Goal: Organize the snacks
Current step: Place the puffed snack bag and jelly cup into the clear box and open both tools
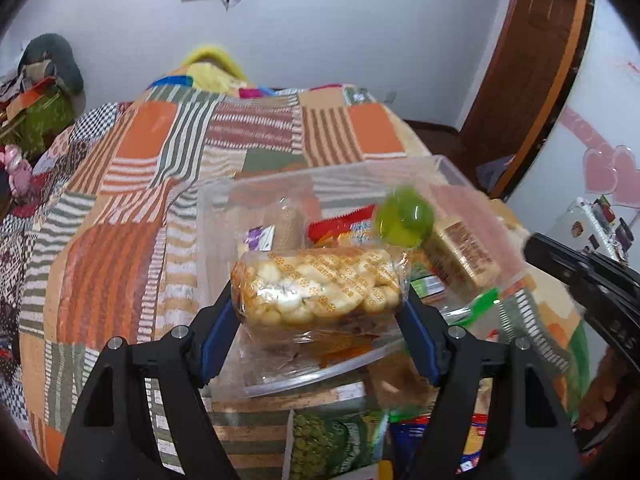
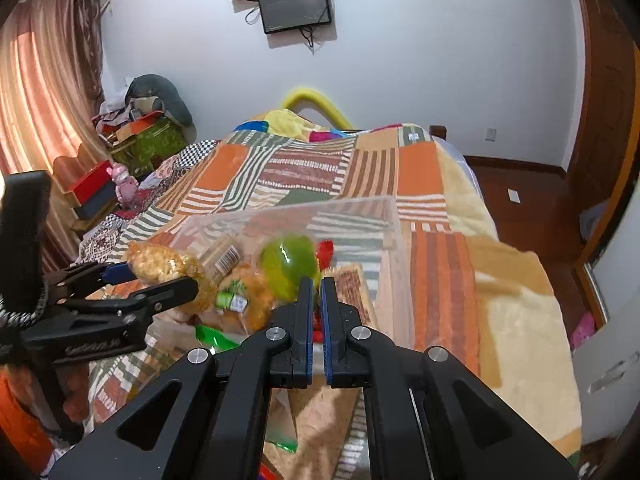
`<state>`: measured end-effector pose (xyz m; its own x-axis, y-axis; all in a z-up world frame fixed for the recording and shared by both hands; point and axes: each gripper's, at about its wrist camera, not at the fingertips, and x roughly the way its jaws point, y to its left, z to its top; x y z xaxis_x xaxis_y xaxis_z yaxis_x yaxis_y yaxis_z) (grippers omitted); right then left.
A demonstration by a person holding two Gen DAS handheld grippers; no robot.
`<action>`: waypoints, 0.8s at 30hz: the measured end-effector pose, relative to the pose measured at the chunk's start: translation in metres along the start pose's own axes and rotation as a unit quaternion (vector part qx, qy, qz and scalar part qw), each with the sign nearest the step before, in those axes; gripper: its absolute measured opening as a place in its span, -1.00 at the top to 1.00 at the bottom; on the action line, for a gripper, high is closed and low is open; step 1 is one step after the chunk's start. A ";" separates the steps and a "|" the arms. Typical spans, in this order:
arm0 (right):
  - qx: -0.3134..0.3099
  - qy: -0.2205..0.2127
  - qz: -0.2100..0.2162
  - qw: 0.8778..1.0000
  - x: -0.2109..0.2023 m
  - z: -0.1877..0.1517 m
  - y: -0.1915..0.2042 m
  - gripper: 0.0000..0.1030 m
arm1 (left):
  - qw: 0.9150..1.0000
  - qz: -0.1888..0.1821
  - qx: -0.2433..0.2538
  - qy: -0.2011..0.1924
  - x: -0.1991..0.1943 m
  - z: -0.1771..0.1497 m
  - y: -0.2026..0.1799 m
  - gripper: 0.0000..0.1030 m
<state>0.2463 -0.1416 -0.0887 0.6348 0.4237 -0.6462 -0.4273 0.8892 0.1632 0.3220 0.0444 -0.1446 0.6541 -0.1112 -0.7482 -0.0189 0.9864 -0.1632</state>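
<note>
My left gripper is shut on a clear bag of round yellow biscuits and holds it over the near end of a clear plastic box on the bed. The box holds several snack packs. My right gripper is nearly shut, and a blurred green lollipop stands right at its fingertips over the box; whether it grips the stick is not visible. The lollipop also shows in the left wrist view. The left gripper with the biscuit bag shows left in the right wrist view.
The box sits on a patchwork blanket covering the bed. More snack packs, among them a green pea bag, lie on the blanket under my grippers. Cluttered boxes stand left of the bed; a wooden door is at the right.
</note>
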 end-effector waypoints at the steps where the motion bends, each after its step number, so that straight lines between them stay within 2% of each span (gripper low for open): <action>1: 0.000 0.003 0.000 1.000 -0.002 -0.003 -0.001 0.93 | 1.000 0.000 0.000 0.000 0.001 -0.001 0.000 -0.49; 3: 0.001 0.008 0.001 1.000 -0.005 -0.005 -0.003 0.87 | 1.000 -0.003 -0.004 -0.002 0.000 -0.001 0.001 -0.60; 5: 0.006 0.011 0.007 1.000 -0.008 -0.008 -0.005 0.50 | 1.000 -0.008 -0.007 -0.005 -0.004 -0.001 0.000 -0.75; 8: 0.008 0.002 0.008 1.000 -0.017 -0.013 -0.004 0.19 | 1.000 -0.007 -0.002 -0.022 -0.018 0.001 -0.001 -0.84; 15: 0.005 0.008 0.022 1.000 -0.025 -0.020 0.005 0.02 | 0.999 0.000 0.018 -0.043 -0.055 -0.007 -0.003 -0.90; 18: 0.012 0.013 0.034 0.999 -0.029 -0.027 0.009 -0.18 | 0.999 0.000 0.024 -0.040 -0.067 -0.020 0.000 -0.91; 20: 0.012 0.019 0.037 0.999 -0.029 -0.036 0.014 -0.39 | 0.999 0.001 0.027 -0.035 -0.072 -0.031 0.003 -0.91; 24: 0.007 0.035 0.031 0.999 -0.025 -0.051 0.028 -0.57 | 0.999 0.005 0.031 -0.018 -0.077 -0.057 0.008 -0.91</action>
<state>0.1859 -0.1363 -0.1060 0.5606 0.4650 -0.6853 -0.4546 0.8644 0.2147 0.2289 0.0541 -0.1250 0.6810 -0.0984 -0.7256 0.0203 0.9931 -0.1156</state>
